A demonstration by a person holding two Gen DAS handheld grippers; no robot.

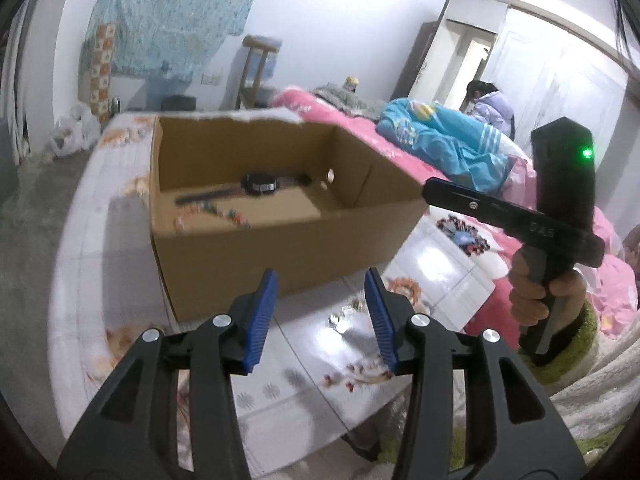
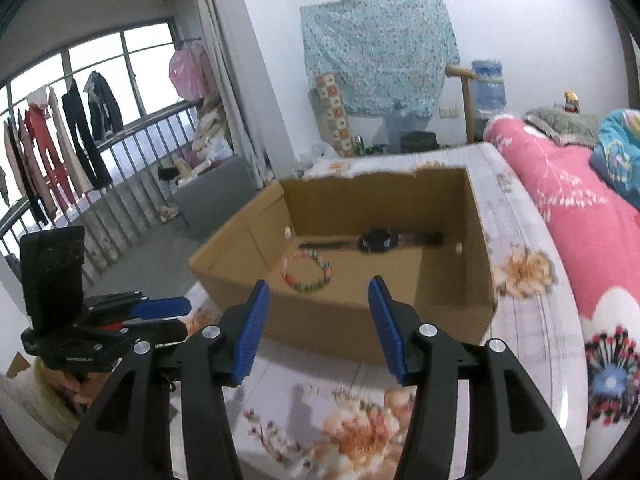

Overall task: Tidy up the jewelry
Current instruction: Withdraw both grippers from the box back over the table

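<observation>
Two claws hang apart and empty near an open cardboard box [image 2: 478,248] on the floral surface [image 1: 288,344]: the left claw [image 1: 322,316] and the right claw [image 2: 320,320]. Inside the box lie a beaded bracelet [image 2: 307,272] and, beyond it, a black watch [image 2: 374,240]

The box [image 2: 352,320] is made of matt brown cardboard, torn ragged along its top edge. The table cover [image 1: 432,276] is seen as glossy printed plastic. Ribbed blue pads [image 2: 250,336] are fitted on matt black plastic fingers with shiny metal rivets.
</observation>
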